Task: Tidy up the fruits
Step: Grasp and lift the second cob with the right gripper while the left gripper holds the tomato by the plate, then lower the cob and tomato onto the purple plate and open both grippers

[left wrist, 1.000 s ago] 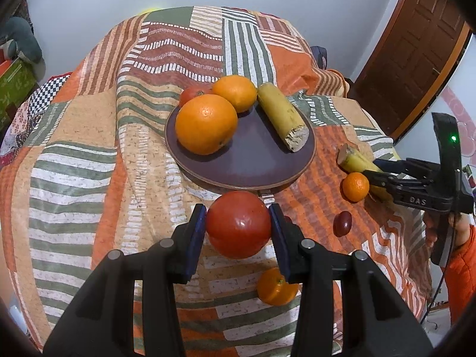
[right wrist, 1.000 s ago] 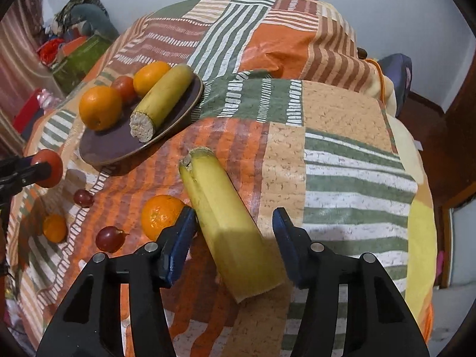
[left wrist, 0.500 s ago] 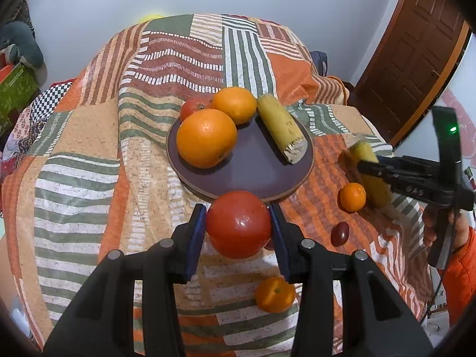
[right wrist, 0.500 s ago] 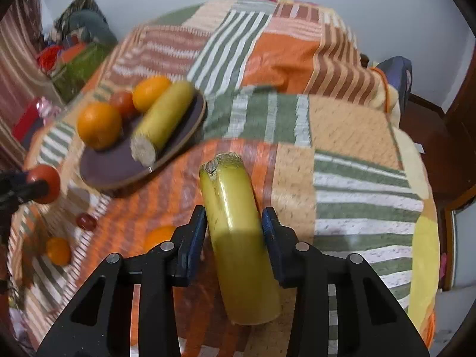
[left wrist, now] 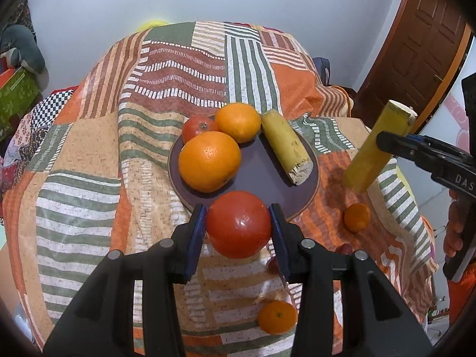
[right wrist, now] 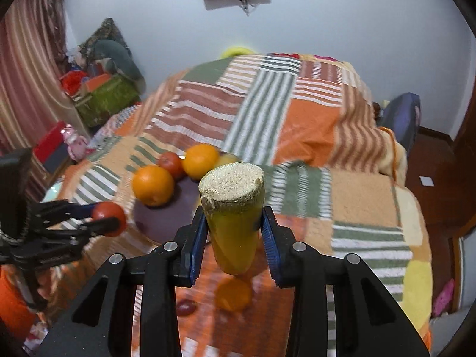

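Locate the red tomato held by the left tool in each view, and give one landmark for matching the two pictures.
Left wrist view: the red tomato sits at centre, low in the picture, clamped in the left tool.
Right wrist view: it is small at the left edge, at mid-height, at the tip of that tool.
Shared landmark: the dark plate carrying the oranges.

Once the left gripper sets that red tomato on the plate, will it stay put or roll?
The tomato is round and glossy, so it will probably roll unless set down gently. The plate looks nearly flat with a low rim, offering little stop. Nestling it against the big orange would likely steady it.
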Demonstrator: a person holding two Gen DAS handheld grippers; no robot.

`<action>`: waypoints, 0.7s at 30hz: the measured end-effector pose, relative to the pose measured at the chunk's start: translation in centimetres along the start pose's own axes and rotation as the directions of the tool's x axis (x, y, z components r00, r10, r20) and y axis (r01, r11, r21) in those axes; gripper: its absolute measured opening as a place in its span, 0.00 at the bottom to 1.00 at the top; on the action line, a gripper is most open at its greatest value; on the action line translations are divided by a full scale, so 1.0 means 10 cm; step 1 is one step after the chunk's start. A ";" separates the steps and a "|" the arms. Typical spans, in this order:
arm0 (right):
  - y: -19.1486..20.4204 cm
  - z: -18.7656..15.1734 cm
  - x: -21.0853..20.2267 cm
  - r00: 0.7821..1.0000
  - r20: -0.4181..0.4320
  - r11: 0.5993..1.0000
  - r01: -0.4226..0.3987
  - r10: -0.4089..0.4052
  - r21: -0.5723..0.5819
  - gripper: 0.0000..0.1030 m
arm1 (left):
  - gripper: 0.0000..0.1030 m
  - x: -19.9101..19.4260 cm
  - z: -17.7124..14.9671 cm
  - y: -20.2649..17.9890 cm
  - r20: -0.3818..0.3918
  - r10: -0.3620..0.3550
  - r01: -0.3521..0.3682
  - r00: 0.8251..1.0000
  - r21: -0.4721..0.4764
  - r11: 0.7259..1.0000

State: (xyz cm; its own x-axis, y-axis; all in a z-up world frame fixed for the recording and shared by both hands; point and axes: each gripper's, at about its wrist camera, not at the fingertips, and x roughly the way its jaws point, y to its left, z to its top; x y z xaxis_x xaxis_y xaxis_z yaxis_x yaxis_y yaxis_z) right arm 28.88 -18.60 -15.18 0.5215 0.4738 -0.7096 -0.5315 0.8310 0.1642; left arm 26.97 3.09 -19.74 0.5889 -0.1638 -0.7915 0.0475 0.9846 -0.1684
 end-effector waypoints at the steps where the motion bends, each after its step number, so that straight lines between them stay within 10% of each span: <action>1: 0.04 0.02 0.03 1.000 -0.002 1.000 -0.007 0.007 -0.003 0.32 | 0.41 0.01 0.01 0.00 0.000 -0.001 0.001 1.000 0.000 1.000; 21: 0.37 0.18 0.79 0.988 -0.107 0.993 -0.107 0.111 0.039 0.32 | 0.41 0.46 0.11 0.08 -0.050 -0.006 0.005 0.999 -0.005 1.000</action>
State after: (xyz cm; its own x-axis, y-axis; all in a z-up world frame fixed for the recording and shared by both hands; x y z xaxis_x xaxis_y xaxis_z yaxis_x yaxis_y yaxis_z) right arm 32.24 -11.23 -18.96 0.3853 0.5292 -0.7560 -0.5577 0.7863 0.2661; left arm 30.57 3.16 -22.86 0.5478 -0.1722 -0.8187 0.0470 0.9834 -0.1754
